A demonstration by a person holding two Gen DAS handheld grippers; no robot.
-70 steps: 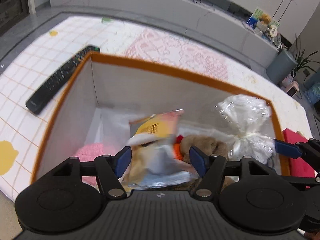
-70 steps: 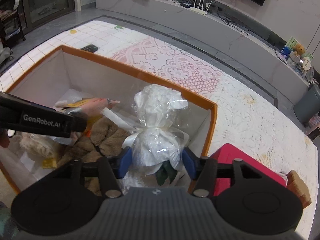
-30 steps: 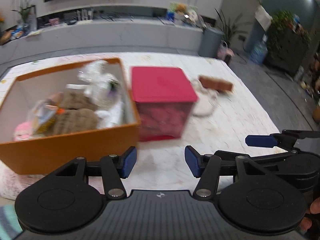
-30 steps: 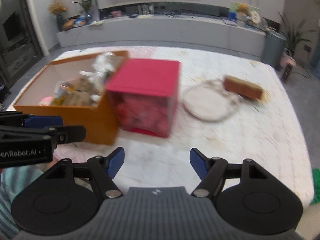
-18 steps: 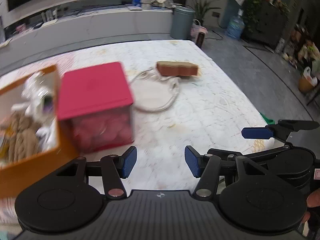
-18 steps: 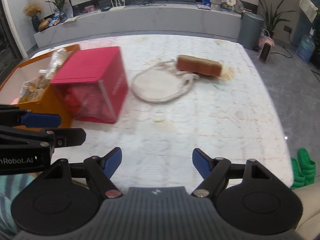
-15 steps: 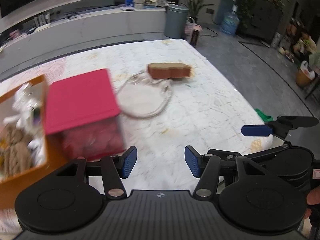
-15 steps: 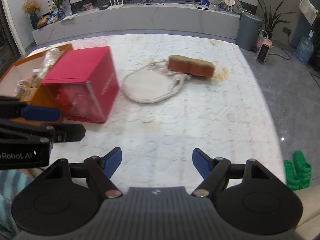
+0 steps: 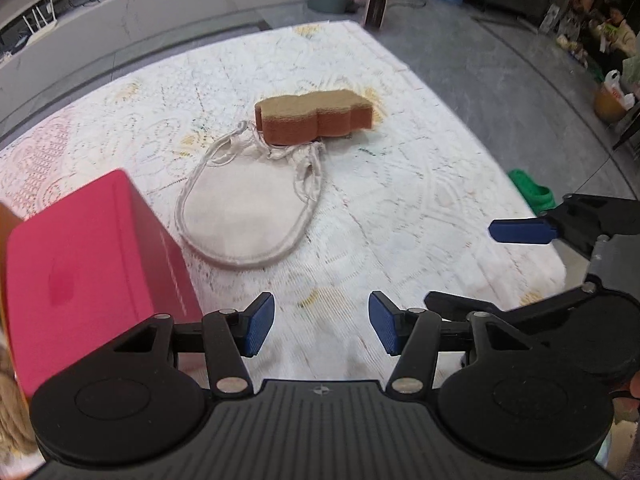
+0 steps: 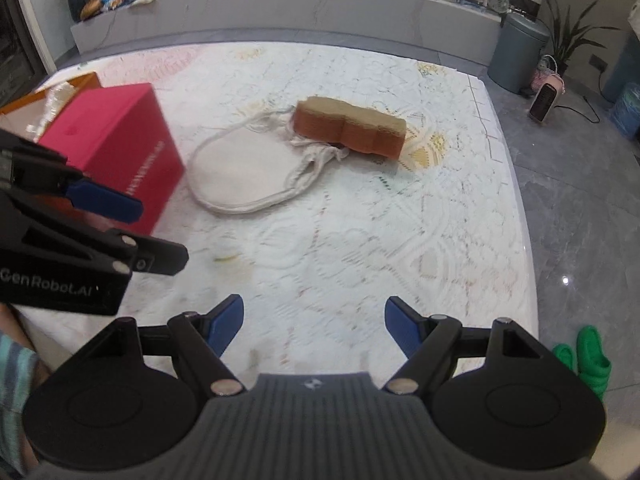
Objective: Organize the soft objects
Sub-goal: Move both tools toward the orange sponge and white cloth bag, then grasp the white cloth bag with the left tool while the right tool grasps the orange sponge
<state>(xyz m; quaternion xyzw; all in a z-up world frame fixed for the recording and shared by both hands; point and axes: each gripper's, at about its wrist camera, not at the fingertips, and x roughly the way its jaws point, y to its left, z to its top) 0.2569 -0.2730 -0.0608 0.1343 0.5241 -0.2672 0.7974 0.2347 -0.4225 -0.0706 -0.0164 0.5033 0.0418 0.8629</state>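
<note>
A brown sponge [image 9: 314, 119] [image 10: 349, 128] lies on the white lace tablecloth, resting on the neck of a flat cream drawstring pouch [image 9: 241, 210] [image 10: 244, 173]. A red box [image 9: 86, 268] [image 10: 114, 148] stands to the left of the pouch. An orange storage box [image 10: 72, 82] shows only as a corner behind it. My left gripper [image 9: 321, 328] is open and empty above the cloth, short of the pouch. My right gripper [image 10: 315, 330] is open and empty near the table's front edge.
The table's right edge [image 10: 516, 184] drops to a grey floor with green slippers [image 10: 588, 360]. A grey bin [image 10: 520, 52] and a small heater [image 10: 546, 100] stand beyond the far corner. A long low cabinet [image 10: 280, 8] runs behind the table.
Both grippers have left the orange box, where they let go of a packet and a wrapped bundle, and have swung right towards the pouch and sponge. Both are open.
</note>
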